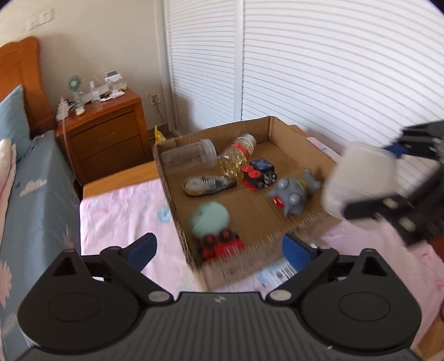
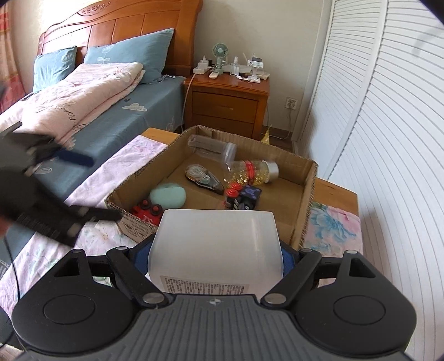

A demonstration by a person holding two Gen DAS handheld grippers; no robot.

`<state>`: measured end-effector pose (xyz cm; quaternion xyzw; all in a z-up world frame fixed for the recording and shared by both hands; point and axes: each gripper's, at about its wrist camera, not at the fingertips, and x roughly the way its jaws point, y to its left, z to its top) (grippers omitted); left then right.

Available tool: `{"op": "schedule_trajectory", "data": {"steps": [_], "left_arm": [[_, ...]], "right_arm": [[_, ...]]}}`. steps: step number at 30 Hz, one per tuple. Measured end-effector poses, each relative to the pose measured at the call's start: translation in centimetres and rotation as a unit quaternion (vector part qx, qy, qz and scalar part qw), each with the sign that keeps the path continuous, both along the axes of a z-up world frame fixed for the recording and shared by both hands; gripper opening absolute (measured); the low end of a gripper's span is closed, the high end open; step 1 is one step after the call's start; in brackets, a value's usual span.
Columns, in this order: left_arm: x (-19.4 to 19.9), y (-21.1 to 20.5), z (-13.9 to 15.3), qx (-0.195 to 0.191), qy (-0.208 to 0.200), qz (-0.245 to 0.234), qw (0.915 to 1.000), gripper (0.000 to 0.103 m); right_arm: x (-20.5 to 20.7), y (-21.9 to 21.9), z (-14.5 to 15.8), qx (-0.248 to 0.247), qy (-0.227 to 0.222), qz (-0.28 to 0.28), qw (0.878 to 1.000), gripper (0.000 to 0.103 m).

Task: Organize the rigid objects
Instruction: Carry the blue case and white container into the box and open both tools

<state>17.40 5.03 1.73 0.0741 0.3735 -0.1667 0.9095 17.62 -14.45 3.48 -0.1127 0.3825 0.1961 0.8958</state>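
Jaws of the left gripper (image 1: 219,250) stand wide apart and empty above the near edge of the box (image 1: 177,222), where a red car (image 1: 222,245) and green ball (image 1: 209,219) lie. Right wrist view: right gripper (image 2: 216,257) clamps a white tub (image 2: 217,247) just short of the box (image 2: 310,205).

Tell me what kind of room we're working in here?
A bedroom, by the look of it: a bed with a wooden headboard and blue pillows, a wooden nightstand cluttered with a small fan and bottles, and white louvred closet doors alongside.
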Motion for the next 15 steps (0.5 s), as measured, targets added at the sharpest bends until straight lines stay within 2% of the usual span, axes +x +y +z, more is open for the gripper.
{"op": "schedule_trajectory", "data": {"steps": [5,15], "left_arm": [[-3.3,0.6,-0.5,-0.003,-0.023,0.035,0.9991,0.098],[-5.8,1.8,-0.2,-0.021,-0.050,0.096,0.9939,0.098]], "right_arm": [[1.9,1.9,-0.1,0.005,0.000,0.016,1.000,0.087],[6.9,4.8,-1.2,0.018,0.015,0.029,0.999,0.087]]}}
